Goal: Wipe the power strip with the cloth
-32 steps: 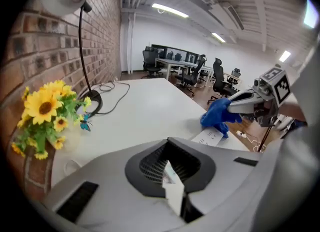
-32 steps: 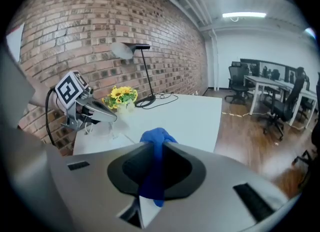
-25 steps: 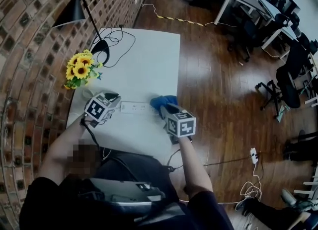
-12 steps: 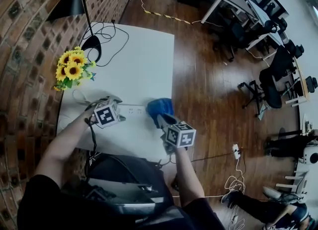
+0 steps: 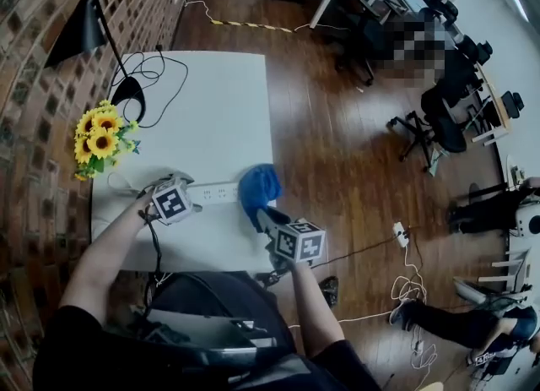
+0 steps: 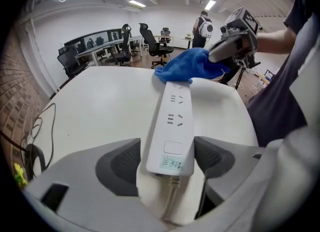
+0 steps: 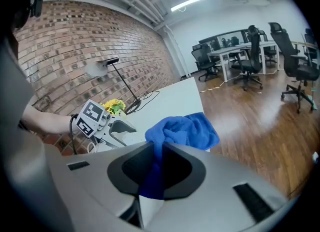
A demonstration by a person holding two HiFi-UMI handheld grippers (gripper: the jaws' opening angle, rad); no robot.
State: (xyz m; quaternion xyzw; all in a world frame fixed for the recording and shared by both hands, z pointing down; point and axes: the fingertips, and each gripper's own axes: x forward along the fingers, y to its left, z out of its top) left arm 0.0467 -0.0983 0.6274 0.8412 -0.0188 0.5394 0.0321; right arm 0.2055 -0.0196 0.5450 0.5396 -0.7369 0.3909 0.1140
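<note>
Left gripper (image 6: 166,162) jaws have just been opening and stand wide astride the strip (image 5: 215,191) cord end, not pinching. Right gripper (image 7: 159,168) clamps cloth (image 5: 257,188) at strip's 3 o'clock end. Wiping appears about to begin; next calls for steadying strip, dragging cloth towards 9 o'clock

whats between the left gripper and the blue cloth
The power strip: one end sits between the left gripper's just-opened jaws, the other reaches the cloth. Left gripper view shows it.
</note>
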